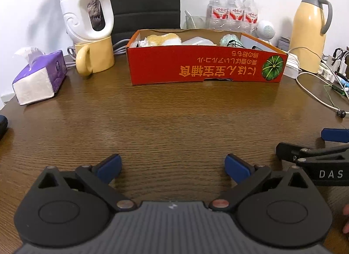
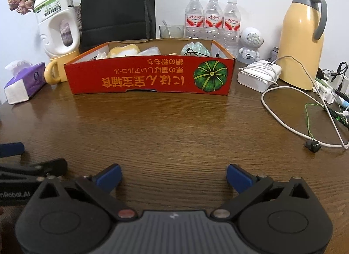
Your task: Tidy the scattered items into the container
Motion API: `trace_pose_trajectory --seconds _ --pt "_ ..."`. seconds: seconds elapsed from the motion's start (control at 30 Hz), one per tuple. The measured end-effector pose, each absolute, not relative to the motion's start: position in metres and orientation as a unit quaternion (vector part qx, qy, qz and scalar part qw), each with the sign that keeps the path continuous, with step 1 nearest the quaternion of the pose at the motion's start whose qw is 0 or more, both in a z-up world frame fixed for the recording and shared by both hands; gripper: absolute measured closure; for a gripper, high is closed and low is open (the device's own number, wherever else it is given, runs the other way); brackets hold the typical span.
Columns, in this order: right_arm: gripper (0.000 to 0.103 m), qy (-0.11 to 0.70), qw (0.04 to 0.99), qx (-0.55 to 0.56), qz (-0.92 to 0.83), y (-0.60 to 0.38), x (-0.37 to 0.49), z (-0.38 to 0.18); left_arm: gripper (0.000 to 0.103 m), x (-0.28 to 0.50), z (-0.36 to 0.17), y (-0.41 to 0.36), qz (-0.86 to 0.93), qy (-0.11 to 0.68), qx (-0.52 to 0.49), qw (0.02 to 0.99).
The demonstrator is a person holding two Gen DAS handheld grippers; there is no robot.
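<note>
A red cardboard box (image 1: pixel 205 66) with a pumpkin print stands on the brown wooden table (image 1: pixel 170 118), also in the right wrist view (image 2: pixel 150 76). Inside lie a yellow-white sponge-like item (image 1: pixel 163 39), a white flat item (image 1: pixel 197 41), a pale green bundle (image 1: pixel 229 40) and a black cord. My left gripper (image 1: pixel 173 166) is open and empty, low over the table in front of the box. My right gripper (image 2: pixel 173 176) is open and empty, beside the left one. Each gripper's side shows in the other's view.
A purple tissue pack (image 1: pixel 40 77), a yellow mug (image 1: pixel 96 56) holding a white jug, a black bag (image 2: pixel 117 7), water bottles (image 2: pixel 212 20), a white speaker figure (image 2: pixel 250 42), a white charger (image 2: pixel 258 75), a yellow thermos (image 2: pixel 302 35) and loose cables (image 2: pixel 305 110) ring the table.
</note>
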State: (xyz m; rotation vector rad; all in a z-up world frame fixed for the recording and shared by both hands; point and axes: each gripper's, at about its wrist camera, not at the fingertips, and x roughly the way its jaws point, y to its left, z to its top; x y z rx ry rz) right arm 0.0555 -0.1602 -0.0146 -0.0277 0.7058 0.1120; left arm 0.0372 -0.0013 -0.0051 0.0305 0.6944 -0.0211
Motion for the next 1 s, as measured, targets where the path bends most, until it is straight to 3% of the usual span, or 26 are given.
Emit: trace_pose_trajectory --seconds 1.0 --pt "0.000 0.344 0.936 -0.015 0.067 -0.1620 0.0562 -0.0152 0.000 0.0338 -0.0038 -0.0040 0.008 0.341 0.005 0.940"
